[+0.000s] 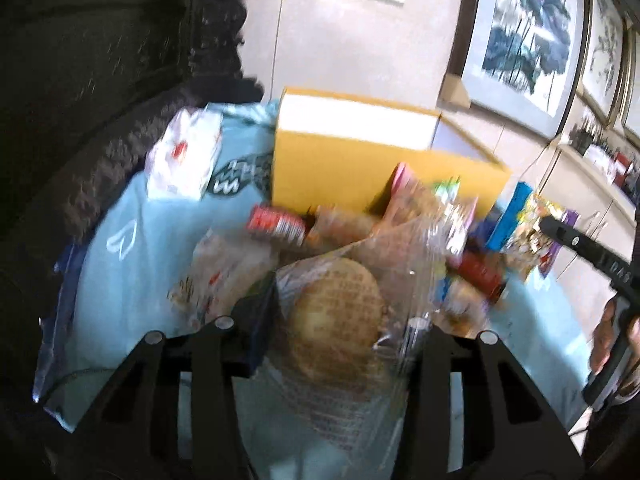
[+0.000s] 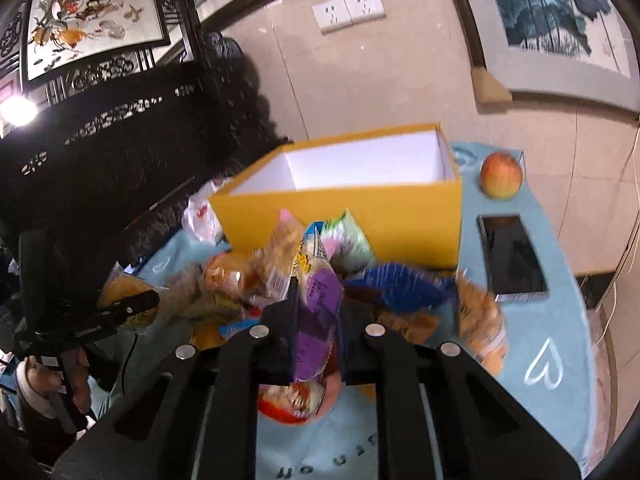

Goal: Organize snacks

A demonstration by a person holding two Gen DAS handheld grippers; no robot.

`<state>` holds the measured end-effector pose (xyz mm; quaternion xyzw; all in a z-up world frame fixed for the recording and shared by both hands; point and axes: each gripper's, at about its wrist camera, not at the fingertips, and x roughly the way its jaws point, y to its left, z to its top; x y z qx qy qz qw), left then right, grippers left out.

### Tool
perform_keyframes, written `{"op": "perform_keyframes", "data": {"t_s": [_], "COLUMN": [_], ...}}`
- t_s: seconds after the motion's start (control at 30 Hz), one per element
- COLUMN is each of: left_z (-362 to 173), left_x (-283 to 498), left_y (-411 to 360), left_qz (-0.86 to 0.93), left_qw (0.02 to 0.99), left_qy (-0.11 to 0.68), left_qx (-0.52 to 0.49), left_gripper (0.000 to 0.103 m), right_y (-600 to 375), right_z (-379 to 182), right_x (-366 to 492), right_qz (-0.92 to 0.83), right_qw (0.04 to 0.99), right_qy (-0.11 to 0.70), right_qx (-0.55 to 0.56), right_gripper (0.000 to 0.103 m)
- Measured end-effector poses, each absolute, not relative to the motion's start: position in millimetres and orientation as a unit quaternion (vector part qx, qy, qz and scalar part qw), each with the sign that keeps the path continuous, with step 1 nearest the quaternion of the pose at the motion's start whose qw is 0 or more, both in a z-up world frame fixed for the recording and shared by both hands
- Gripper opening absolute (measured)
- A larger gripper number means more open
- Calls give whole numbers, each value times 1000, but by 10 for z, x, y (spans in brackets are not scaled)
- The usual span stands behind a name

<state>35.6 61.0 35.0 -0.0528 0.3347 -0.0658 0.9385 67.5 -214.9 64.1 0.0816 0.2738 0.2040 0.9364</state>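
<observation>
An open yellow box (image 2: 348,220) with a white, empty inside stands at the back of a light blue cloth; it also shows in the left wrist view (image 1: 340,160). A heap of wrapped snacks (image 2: 256,276) lies in front of it. My left gripper (image 1: 336,320) is shut on a clear bag with a round waffle cake (image 1: 336,316), above the heap. My right gripper (image 2: 316,312) is shut on a purple and yellow snack packet (image 2: 318,312), held just above the pile. Each gripper shows at the edge of the other's view.
An apple (image 2: 502,174) and a black phone (image 2: 512,258) lie right of the box. A white plastic bag (image 1: 186,156) lies left of it. A dark carved cabinet (image 2: 120,128) stands at the left. Framed paintings (image 2: 560,12) lean on the wall behind.
</observation>
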Motion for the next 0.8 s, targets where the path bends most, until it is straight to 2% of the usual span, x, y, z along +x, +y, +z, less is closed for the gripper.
{"op": "perform_keyframes", "data": {"t_s": [0.17, 0.33, 0.5, 0.57, 0.6, 0.63, 0.67, 0.7, 0.73, 0.8], "left_z": [854, 1193, 1074, 945, 841, 789, 733, 713, 713, 733], "left_x": [805, 1608, 2420, 2633, 2737, 2776, 2791, 2752, 2703, 2623], "left_y": [362, 128, -105, -167, -196, -193, -184, -165, -140, -77], "left_qz": [-80, -70, -60, -55, -48, -39, -27, -19, -20, -21], "left_qw": [951, 952, 939, 931, 925, 921, 919, 924, 928, 929], "left_qy": [290, 278, 324, 347, 364, 375, 380, 368, 358, 352], "left_qx": [-69, -107, -104, -99, -97, -97, -98, -100, -102, -112], "left_gripper": [44, 44, 44, 45, 59, 87, 94, 96, 98, 101], "right_y": [-2224, -2231, -2234, -2216, -2196, -2201, -2244, -2258, -2290, -2352], "right_z": [1020, 1180, 987, 865, 806, 760, 725, 723, 732, 791], "right_x": [961, 1441, 2006, 2227, 2275, 2321, 2334, 2304, 2267, 2152], "right_qz": [188, 143, 110, 93, 85, 74, 64, 62, 60, 62], "right_qw": [956, 971, 970, 965, 963, 961, 962, 963, 966, 970], "right_qy": [215, 183, 212, 240, 253, 263, 263, 256, 246, 226], "right_qx": [71, 55, 46, 41, 36, 35, 45, 51, 57, 62], "right_gripper": [15, 15, 15, 19, 22, 31, 41, 46, 58, 59]}}
